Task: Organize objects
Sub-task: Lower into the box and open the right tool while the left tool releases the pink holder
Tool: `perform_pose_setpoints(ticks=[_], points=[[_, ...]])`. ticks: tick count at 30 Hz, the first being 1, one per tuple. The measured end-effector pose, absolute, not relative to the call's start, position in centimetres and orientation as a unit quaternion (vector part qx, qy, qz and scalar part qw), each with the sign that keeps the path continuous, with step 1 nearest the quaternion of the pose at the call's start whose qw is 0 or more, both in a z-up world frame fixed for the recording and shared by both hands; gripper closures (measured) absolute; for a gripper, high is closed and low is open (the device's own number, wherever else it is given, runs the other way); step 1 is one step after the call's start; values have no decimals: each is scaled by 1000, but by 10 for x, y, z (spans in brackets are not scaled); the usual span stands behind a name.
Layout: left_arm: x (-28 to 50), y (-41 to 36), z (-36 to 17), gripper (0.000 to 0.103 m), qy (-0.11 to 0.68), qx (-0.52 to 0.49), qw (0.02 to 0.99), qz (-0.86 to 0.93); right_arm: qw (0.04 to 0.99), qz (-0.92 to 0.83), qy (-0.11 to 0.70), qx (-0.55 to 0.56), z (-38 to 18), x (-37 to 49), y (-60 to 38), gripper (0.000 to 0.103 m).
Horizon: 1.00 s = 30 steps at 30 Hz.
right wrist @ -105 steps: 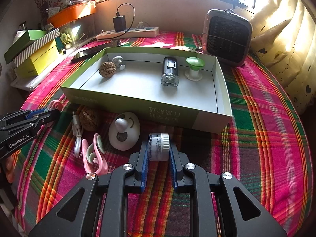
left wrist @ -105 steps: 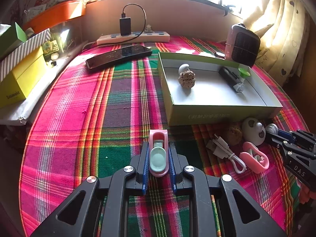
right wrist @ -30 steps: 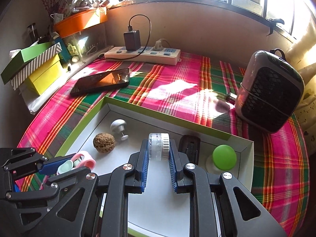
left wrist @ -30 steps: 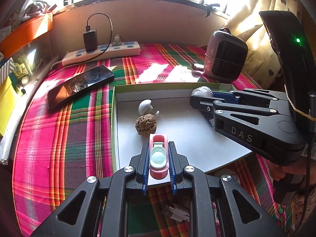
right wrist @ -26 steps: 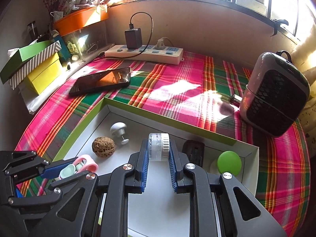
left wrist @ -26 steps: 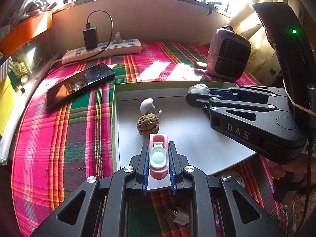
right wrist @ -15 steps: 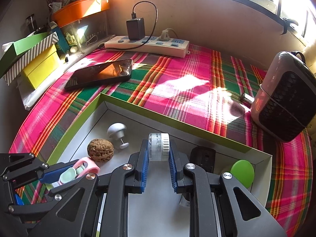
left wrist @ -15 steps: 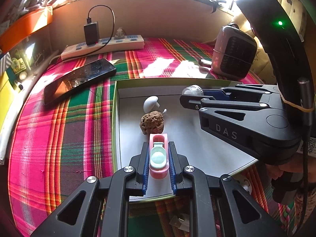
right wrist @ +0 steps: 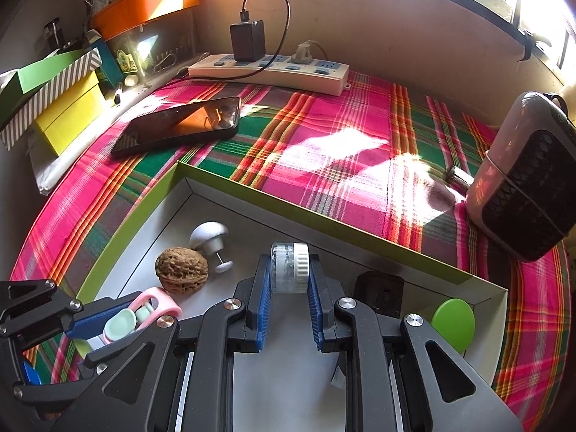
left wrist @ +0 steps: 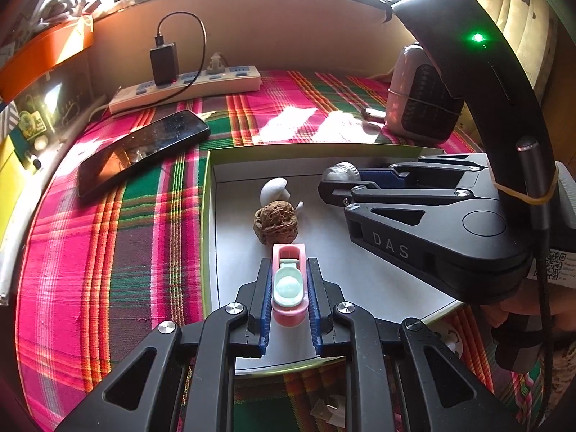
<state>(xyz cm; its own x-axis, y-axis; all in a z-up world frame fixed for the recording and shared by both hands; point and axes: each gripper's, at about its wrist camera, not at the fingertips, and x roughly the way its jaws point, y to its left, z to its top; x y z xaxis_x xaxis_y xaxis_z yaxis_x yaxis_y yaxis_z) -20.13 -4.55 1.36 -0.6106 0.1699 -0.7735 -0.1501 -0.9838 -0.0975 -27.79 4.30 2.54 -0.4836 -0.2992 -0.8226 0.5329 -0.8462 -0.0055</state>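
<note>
My left gripper [left wrist: 289,277] is shut on a pink clip with a mint-green pad [left wrist: 288,284], held over the near-left part of the green-rimmed white tray [left wrist: 206,216]. Just beyond it in the tray lie a walnut [left wrist: 275,224] and a white mushroom-shaped knob [left wrist: 273,189]. My right gripper [right wrist: 289,270] is shut on a small clear-and-white round container [right wrist: 289,267], also over the tray, to the right of the walnut [right wrist: 181,270] and knob [right wrist: 208,237]. The left gripper with its clip [right wrist: 140,315] shows at the right wrist view's lower left. A black block [right wrist: 378,293] and a green disc [right wrist: 453,318] sit at the tray's right.
A black phone [left wrist: 142,151] lies on the plaid cloth left of the tray. A power strip with a charger [left wrist: 187,88] runs along the back wall. A small heater [right wrist: 529,176] stands at the right. Coloured boxes [right wrist: 54,97] are stacked at the far left. Small items [left wrist: 446,338] lie on the cloth before the tray.
Both grippers have edged forward over the tray with their objects still held. The walnut and knob now sit closer to the fingertips in both views.
</note>
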Motion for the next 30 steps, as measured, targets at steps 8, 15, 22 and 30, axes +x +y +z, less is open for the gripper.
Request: perform_pose_setpoints(ticks=[8, 15, 22, 30], points=[[-201, -44, 12, 87, -5, -433, 85, 897, 241, -850, 134, 449, 25, -278, 42, 83], [-200, -44, 11, 87, -3, -435, 83, 897, 236, -851, 134, 450, 25, -278, 42, 79], [-200, -44, 12, 84, -1, -435, 81, 897, 234, -855, 130, 445, 29, -276, 43, 65], [-197, -40, 14, 77, 6, -435, 86, 896, 228, -860, 127, 438, 33, -270, 45, 59]])
